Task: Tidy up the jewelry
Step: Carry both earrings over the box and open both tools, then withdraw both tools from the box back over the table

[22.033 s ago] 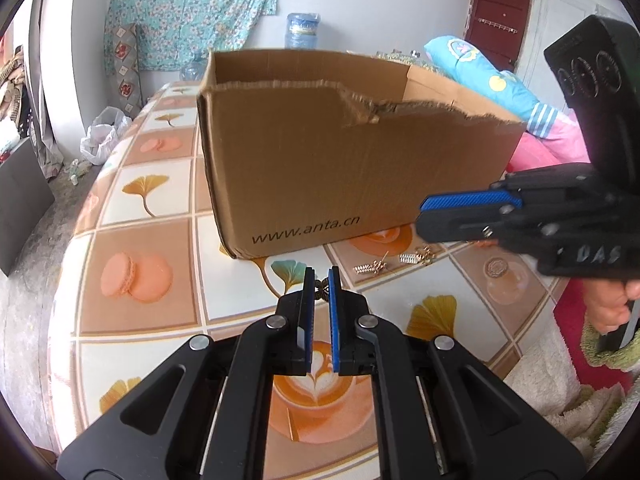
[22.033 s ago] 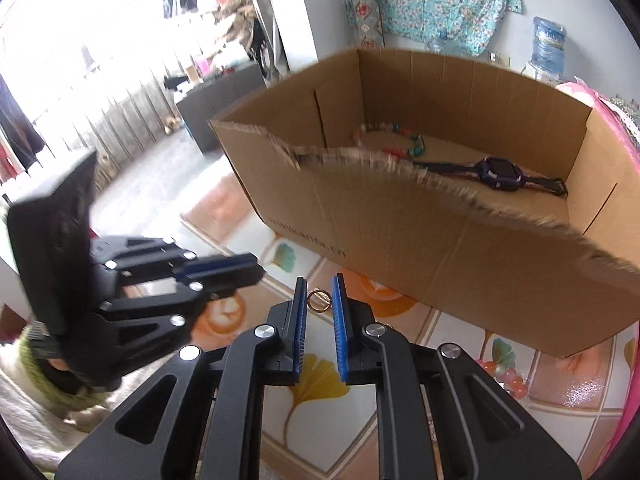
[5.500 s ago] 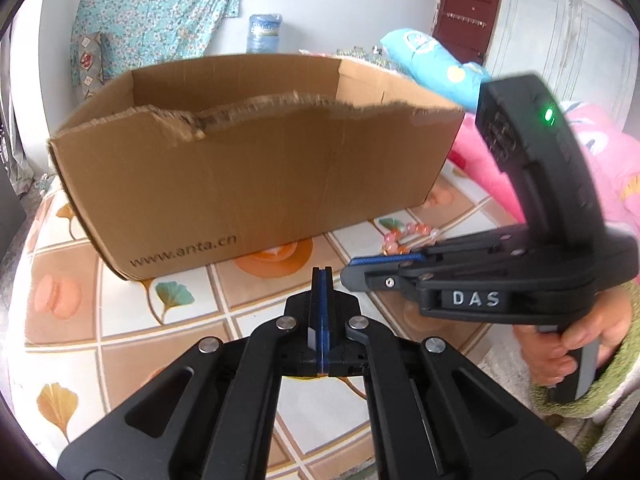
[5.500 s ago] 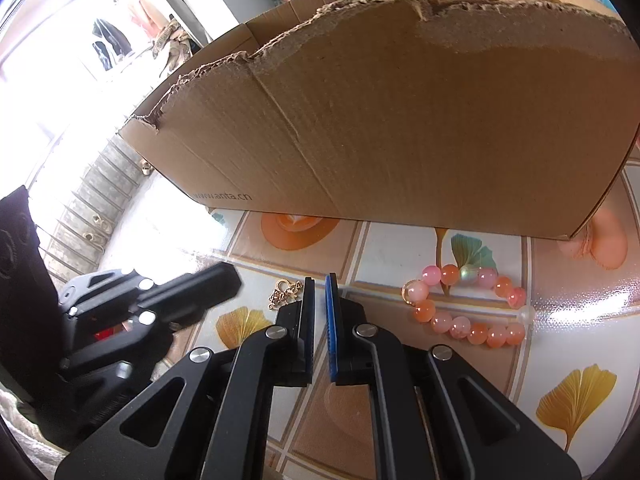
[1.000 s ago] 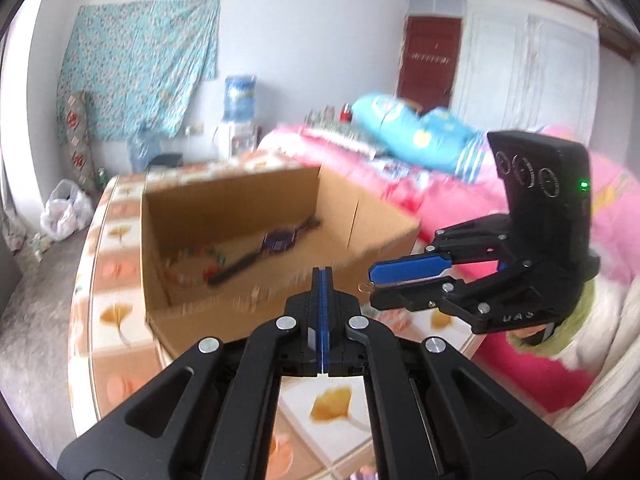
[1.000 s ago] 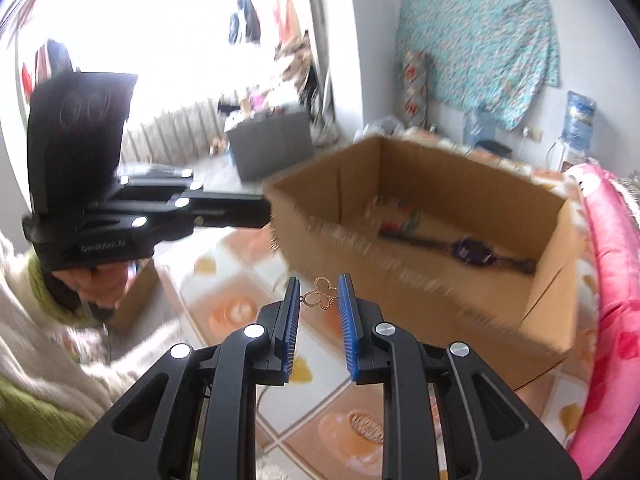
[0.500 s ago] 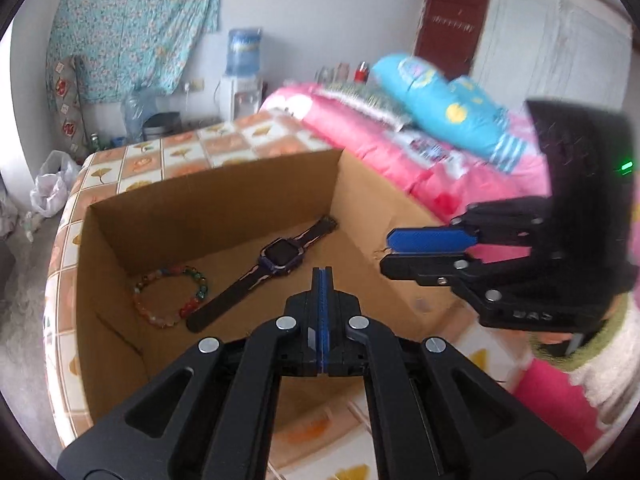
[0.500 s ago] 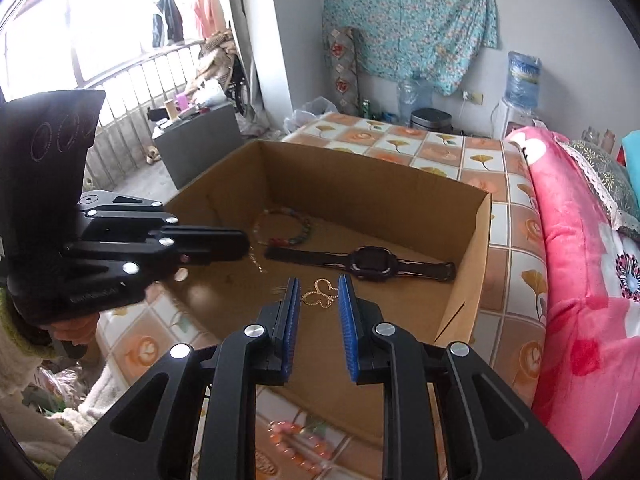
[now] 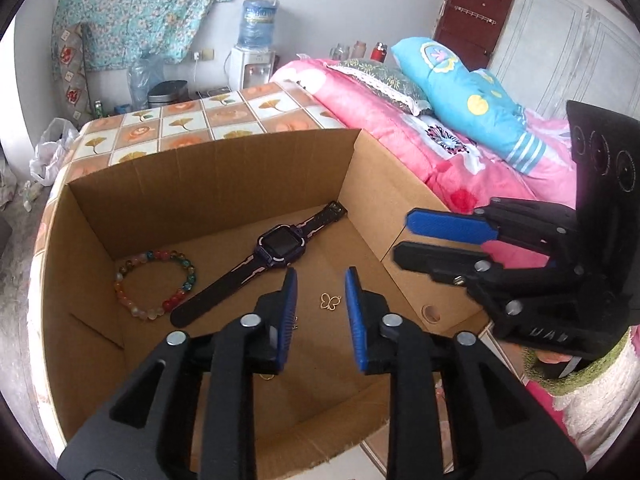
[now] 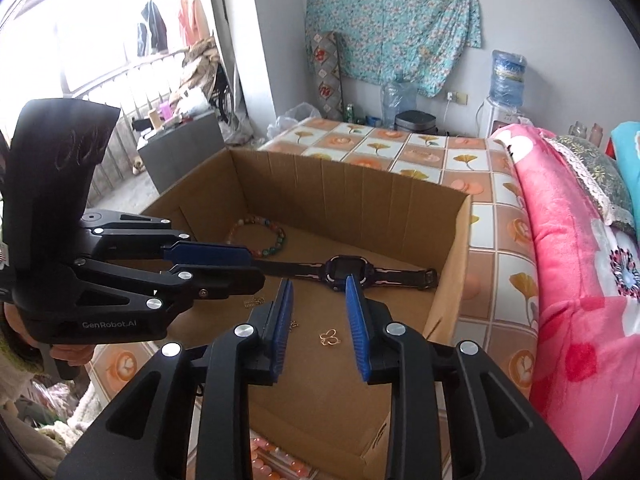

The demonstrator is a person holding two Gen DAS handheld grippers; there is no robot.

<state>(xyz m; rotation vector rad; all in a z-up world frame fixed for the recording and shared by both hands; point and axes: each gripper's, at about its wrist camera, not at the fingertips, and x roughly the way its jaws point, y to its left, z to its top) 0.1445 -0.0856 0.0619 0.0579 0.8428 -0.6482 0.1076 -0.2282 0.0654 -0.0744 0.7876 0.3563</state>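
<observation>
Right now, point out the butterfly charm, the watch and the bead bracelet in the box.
butterfly charm (image 9: 330, 301): left wrist view, centre of its gold outline.
watch (image 9: 281, 243): left wrist view, middle of its dark screen.
bead bracelet (image 9: 173, 303): left wrist view, red beads on its near side.

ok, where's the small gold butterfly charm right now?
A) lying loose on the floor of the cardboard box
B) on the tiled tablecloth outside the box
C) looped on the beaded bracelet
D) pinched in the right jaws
A: the small gold butterfly charm lies flat on the floor of the brown cardboard box, seen through the gap of the open right gripper, touching neither blue pad.
</observation>
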